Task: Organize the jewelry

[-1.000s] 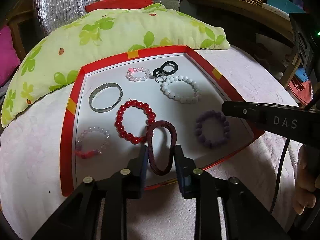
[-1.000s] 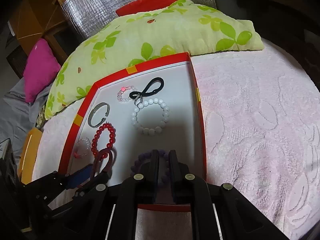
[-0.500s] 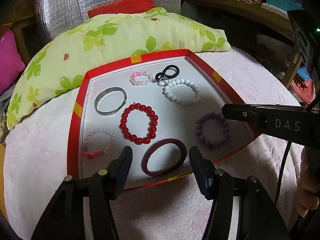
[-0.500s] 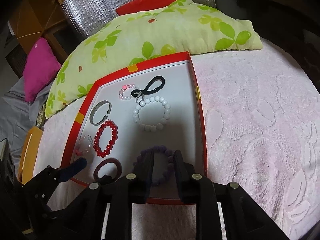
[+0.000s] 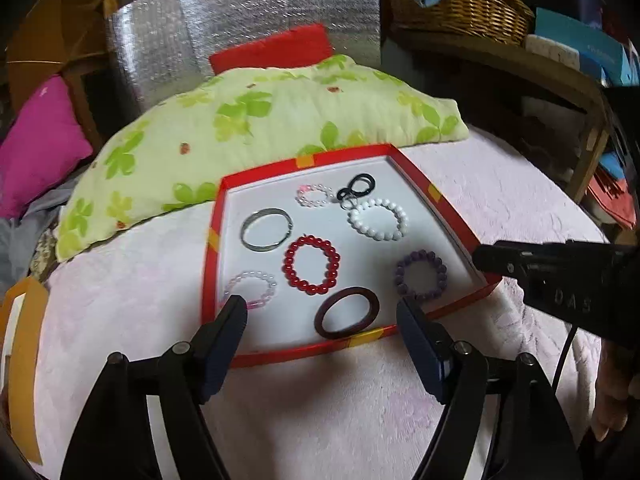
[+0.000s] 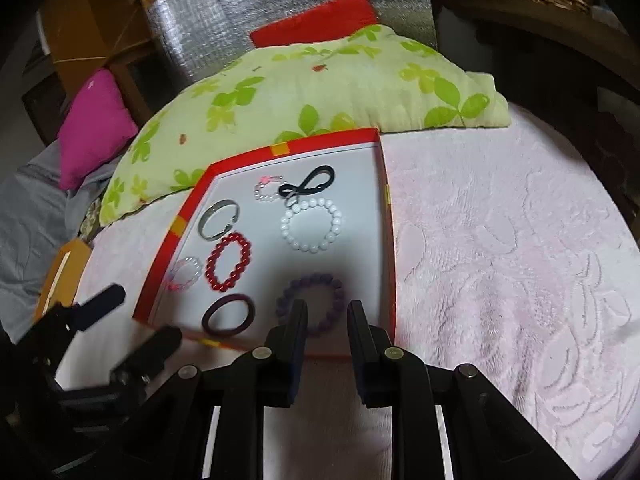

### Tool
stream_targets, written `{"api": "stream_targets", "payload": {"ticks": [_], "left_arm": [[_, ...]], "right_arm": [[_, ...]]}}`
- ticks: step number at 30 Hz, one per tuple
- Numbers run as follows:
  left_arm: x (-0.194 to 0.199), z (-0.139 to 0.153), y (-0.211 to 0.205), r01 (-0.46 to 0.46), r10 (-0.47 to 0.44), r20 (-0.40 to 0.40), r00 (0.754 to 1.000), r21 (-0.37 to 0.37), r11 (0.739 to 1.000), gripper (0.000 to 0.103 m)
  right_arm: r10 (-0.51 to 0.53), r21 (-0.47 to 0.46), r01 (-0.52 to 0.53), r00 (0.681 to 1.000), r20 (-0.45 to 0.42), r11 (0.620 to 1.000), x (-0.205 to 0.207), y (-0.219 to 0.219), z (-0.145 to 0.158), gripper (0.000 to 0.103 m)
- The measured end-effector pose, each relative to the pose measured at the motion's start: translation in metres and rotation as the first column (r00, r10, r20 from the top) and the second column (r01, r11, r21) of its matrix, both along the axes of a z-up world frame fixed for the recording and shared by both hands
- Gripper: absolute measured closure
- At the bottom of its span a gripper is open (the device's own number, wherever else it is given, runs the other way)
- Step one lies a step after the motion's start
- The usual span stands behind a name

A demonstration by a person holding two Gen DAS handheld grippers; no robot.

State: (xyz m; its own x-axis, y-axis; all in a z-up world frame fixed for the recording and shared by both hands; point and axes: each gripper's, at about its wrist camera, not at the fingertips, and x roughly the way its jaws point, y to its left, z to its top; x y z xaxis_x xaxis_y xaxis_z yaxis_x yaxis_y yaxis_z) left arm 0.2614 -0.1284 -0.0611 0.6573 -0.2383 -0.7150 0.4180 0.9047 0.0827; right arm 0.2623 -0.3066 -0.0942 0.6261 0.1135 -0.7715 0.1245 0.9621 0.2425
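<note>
Pink blanketed bed [image 5: 120,312], red tray [image 5: 210,264] on it, green-leaf pillow [image 5: 248,120] behind

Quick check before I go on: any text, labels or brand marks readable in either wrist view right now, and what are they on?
"D A S": faint, blurred letters on the side of the right gripper, seen in the left wrist view.
The blue boxes on the shelf may carry print, but it is too small to read.
Nothing legible on the red tray or the jewelry.

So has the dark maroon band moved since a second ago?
Yes. The dark maroon band now lies flat by the red tray's near edge, released from the open left gripper, no longer touching the red bead bracelet.
</note>
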Motion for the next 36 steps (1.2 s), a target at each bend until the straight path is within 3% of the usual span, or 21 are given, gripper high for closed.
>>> {"api": "stream_targets", "payload": {"ticks": [4, 6, 8, 20, 36], "left_arm": [[-0.009, 0.01, 0.007, -0.038, 0.038, 0.031, 0.999, 0.012, 0.999, 0.025], [-0.013, 0.016, 0.011, -0.06, 0.059, 0.045, 0.997, 0.026, 0.998, 0.025], [-0.016, 0.02, 0.016, -0.087, 0.085, 0.058, 0.995, 0.03, 0.996, 0.025], [-0.065, 0.058, 0.059, -0.242, 0.237, 0.121, 0.964, 0.028, 0.97, 0.025], [-0.152, 0.12, 0.088, -0.266, 0.265, 0.217, 0.939, -0.025, 0.964, 0.024]], "right_arm": [[0.003, -0.023, -0.002, 1.0, 0.02, 1.0, -0.012, 0.004, 0.008, 0.077], [-0.006, -0.031, 0.006, 1.0, 0.031, 1.0, -0.018, 0.005, 0.011, 0.066], [-0.014, -0.038, 0.015, 0.999, 0.04, 0.999, -0.024, 0.006, 0.014, 0.041], [0.008, -0.141, 0.015, 0.988, 0.156, 0.99, -0.091, 0.035, 0.067, 0.041], [0.046, -0.179, -0.012, 0.982, 0.185, 0.984, -0.183, 0.068, 0.123, 0.04]]}}
